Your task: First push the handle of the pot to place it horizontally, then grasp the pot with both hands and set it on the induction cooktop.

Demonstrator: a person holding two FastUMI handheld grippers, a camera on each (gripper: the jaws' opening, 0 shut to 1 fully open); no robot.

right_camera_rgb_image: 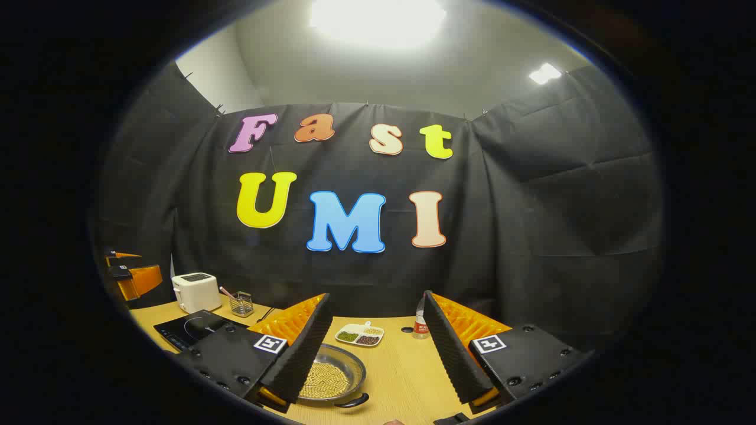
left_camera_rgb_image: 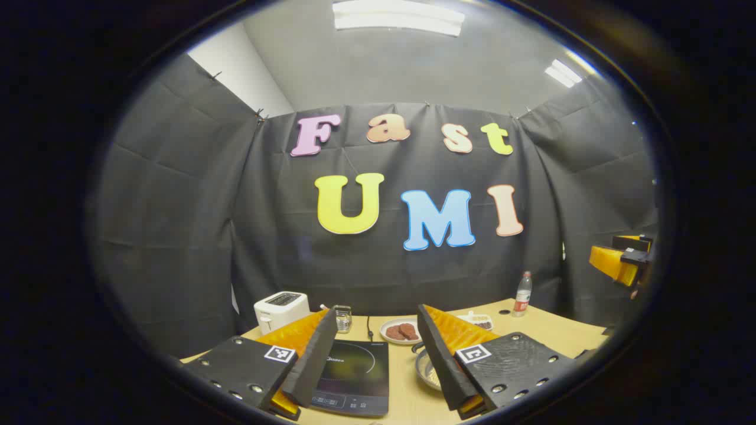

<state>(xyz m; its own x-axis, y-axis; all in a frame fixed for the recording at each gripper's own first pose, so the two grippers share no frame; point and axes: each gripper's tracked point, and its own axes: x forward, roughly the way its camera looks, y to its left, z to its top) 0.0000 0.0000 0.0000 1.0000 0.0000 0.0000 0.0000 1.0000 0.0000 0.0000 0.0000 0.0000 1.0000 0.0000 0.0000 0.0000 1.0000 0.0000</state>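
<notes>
Both grippers hover above a wooden table [right_camera_rgb_image: 407,372], jaws wide apart and holding nothing. Nearest the right gripper [right_camera_rgb_image: 378,348] sits the pot [right_camera_rgb_image: 331,378], a shallow metal pan of small pale beans, one dark handle [right_camera_rgb_image: 353,402] at its near rim. Left of it lies the induction cooktop [left_camera_rgb_image: 354,372], between the fingers of the left gripper [left_camera_rgb_image: 372,354]. Farther back stand a plate of patties [left_camera_rgb_image: 400,332], a divided dish [right_camera_rgb_image: 359,335], a toaster [left_camera_rgb_image: 281,308] and a bottle [left_camera_rgb_image: 522,294]. The pot looks rigid, smooth and moderately heavy, its contents apt to spill; opposite rim handles seem the safest holds.

Each claw [left_camera_rgb_image: 372,369] [right_camera_rgb_image: 375,360] wears black screwed plates with square black-and-white markers; ribbed inner faces.
</notes>
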